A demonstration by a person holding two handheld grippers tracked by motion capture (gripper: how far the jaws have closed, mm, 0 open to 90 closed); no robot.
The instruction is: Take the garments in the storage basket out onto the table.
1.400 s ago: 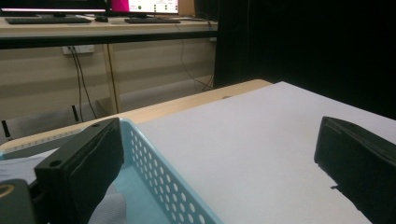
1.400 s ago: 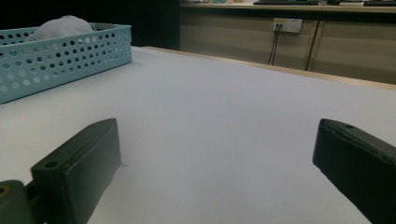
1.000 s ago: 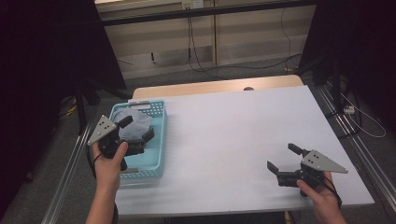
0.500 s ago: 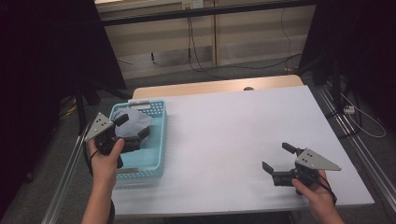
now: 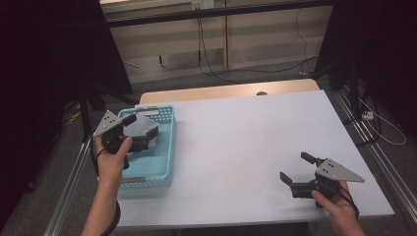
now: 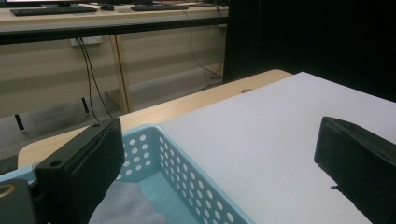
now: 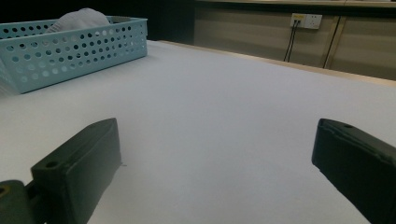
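Hovering over the pale blue perforated plastic basket (image 5: 155, 164) at the left edge of the white worktop (image 5: 246, 132), the left gripper (image 5: 132, 129) is spreading its fingers wide with nothing between them; in the left gripper view one finger (image 6: 84, 163) is hanging above the basket's inside and the other (image 6: 359, 163) is standing past the basket's wall over bare worktop. A crumpled grey cloth (image 5: 142, 129) is lying inside the basket, partly covered by the gripper from above, its folds showing just below the near finger. The right gripper (image 5: 299, 169) is sitting well apart, low over the near right corner of the worktop, its fingers likewise parted wide and holding nothing. Black cables (image 5: 206, 44) are dangling along the beige wall panels behind the worktop.
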